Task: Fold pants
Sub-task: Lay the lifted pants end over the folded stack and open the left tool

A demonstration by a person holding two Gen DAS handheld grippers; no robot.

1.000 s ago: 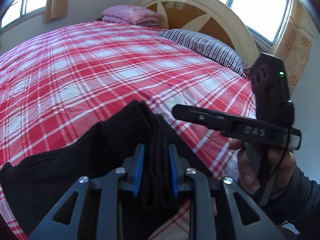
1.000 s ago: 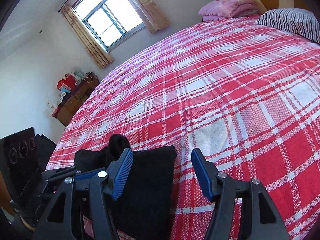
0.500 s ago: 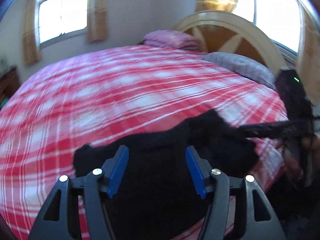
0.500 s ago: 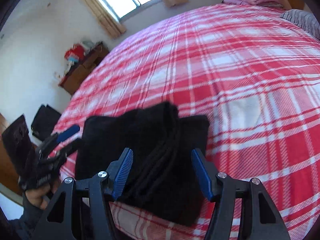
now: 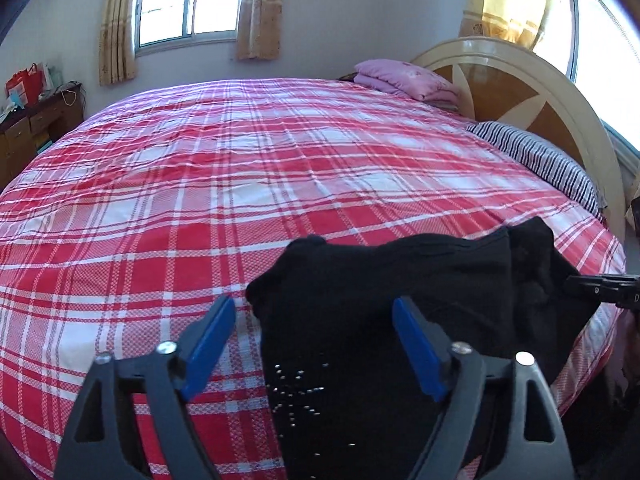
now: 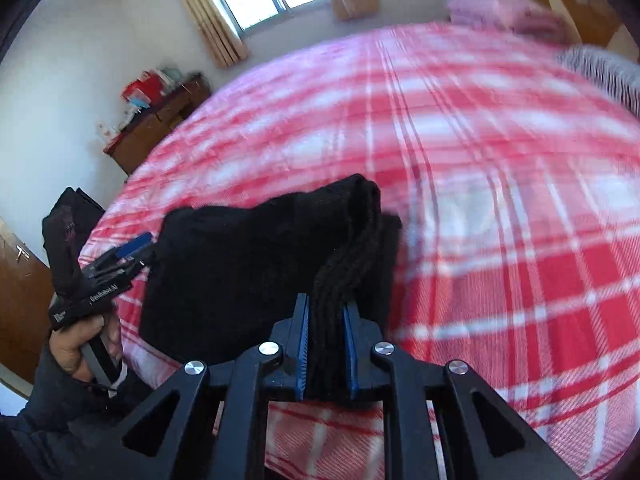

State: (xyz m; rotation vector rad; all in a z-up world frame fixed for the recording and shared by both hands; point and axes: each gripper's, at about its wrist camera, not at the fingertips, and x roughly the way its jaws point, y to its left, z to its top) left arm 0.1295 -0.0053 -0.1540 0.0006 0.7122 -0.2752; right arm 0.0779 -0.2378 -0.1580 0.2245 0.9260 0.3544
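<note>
Pants (image 5: 400,280), a black knitted pair already doubled into a thick bundle, lie at the near edge of the red-and-white plaid bedspread (image 5: 200,184).

Left wrist view: the left tool (image 5: 316,340), black-framed with blue pads, has its jaws spread wide and opening; one corner of the bundle lies between them, but neither pad presses on it. The bundle's long axis runs across this view, from that corner toward the right edge, where the tip of the other tool reaches it.

Right wrist view: the right tool (image 6: 325,350) is closing, and its blue pads already pinch a ribbed, stacked edge of the black pants between them. From this side the bundle stretches leftward toward the left tool, which a bare hand (image 6: 76,344) carries clear of the cloth.

Step in hand, as a judgement: a fold has been laid, the left side let go, the right taking a fresh hold. The next move probably calls for drawing that gripped end over along the long axis, with the layers kept aligned.
</note>
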